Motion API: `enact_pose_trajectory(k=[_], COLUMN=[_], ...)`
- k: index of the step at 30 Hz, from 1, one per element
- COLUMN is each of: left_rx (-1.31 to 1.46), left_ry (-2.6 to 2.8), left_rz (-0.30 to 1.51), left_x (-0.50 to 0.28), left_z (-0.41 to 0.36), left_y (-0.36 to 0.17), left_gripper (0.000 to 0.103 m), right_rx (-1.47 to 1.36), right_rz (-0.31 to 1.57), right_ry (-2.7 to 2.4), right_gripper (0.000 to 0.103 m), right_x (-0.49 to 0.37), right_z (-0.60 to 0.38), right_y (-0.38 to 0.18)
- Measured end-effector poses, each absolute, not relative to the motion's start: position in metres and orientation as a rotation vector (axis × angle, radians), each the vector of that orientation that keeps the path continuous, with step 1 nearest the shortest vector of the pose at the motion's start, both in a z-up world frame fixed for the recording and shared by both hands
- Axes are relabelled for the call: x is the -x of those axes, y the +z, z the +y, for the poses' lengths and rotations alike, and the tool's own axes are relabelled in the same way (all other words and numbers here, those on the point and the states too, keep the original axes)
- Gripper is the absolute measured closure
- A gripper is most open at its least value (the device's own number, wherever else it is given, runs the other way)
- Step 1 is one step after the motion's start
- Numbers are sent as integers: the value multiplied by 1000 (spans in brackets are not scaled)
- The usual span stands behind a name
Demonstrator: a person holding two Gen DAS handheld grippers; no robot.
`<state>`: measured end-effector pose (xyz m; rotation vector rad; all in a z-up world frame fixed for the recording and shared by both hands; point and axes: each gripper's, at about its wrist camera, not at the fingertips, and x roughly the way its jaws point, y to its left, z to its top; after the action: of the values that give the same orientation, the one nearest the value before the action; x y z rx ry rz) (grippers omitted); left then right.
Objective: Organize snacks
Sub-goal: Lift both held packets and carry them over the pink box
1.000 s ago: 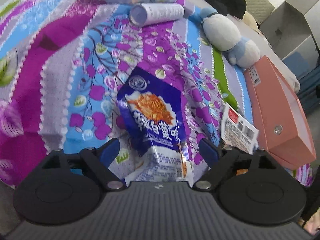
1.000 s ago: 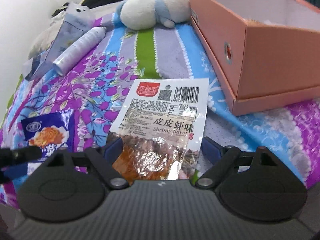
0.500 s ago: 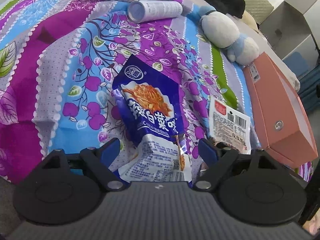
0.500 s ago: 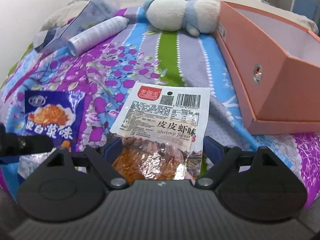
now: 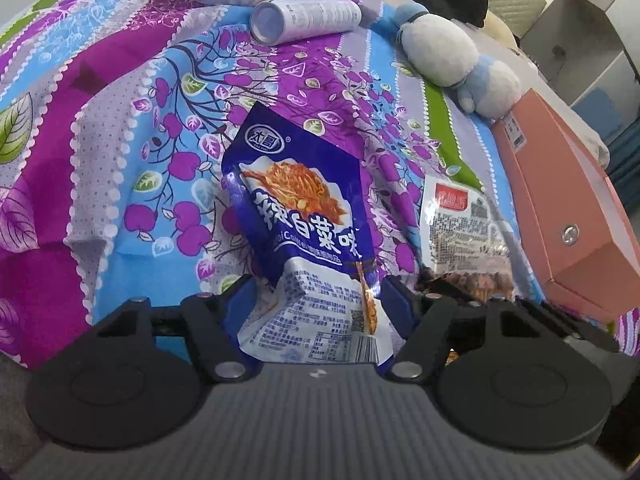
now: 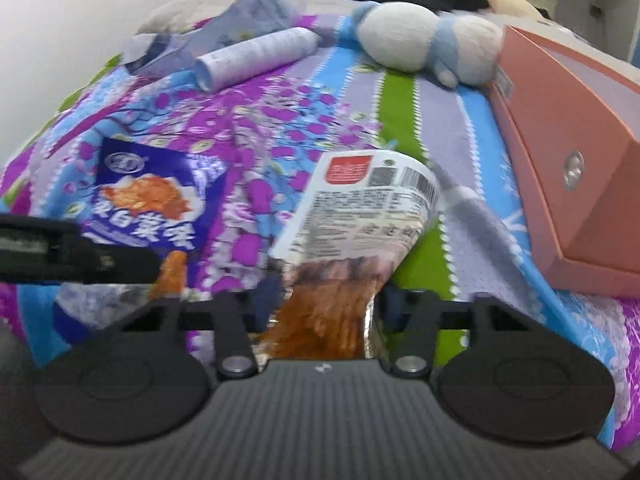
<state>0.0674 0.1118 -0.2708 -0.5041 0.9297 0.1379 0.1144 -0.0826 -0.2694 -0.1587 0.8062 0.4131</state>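
Left tongs (image 5: 316, 300) closing around the near end of the blue pack (image 5: 304, 232); pads sit just beside its crumpled sides, contact unclear, pack lies on the bed (image 5: 120, 128). Right tongs (image 6: 326, 300) closing on the shrimp pack (image 6: 360, 216), its foil end squeezed between the pads and the pack bent upward; this view is motion-blurred.

Left view only: blue pack's white back panel with barcode, folded toward the camera; the can (image 5: 304, 20) seen end-on; grey furniture far right behind the box (image 5: 568, 216). The shrimp pack (image 5: 460, 220) shows here right of the blue pack, near the box, with the right tongs' dark frame at its lower end.

Right view only: box's open top rim, white wall at left, the left tongs' arm as a dark bar (image 6: 60, 252) crossing the blue pack (image 6: 148, 204); the orange contents of the shrimp pack through its clear end.

Both: plush (image 6: 424, 40) beside the box's far end, clear bag (image 6: 256, 12) behind the can (image 6: 256, 56).

Edges: bed edge drops off right under both tongs. The box (image 6: 568, 168) sits at the right bed edge, metal stud on its side. Open bedspread between packs and can, and left of the blue pack; a narrow strip between shrimp pack and box.
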Motion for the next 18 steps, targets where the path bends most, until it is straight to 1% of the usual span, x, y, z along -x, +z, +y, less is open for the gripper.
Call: enact_pose_trajectory(k=[2,5,14,15,16,18], left_rx=[491,467,321,304,287,277], left_ry=[139,141,160,163,172,166], left_rz=[934,940,958,958,957,954], left_x=[-69,-71,-78,-79,-79,-79], left_z=[110,105,83,81,79,78], left_y=[-272,-272,-278,-278,-278,-277], left_gripper=[30,30,30,32,38,41], right_rx=[158,125,102,96,87,82], right_rz=[800,815,816,824,832,839], right_ry=[419,422,381,378,376,373], right_gripper=[71,75,76,76,76,76], right_x=[-113,-115,-115,-115,-115,-114], right_z=[-82,-90,-116,-119,-122,-125], right_y=[-264,-260,-253,-254,-254,-254])
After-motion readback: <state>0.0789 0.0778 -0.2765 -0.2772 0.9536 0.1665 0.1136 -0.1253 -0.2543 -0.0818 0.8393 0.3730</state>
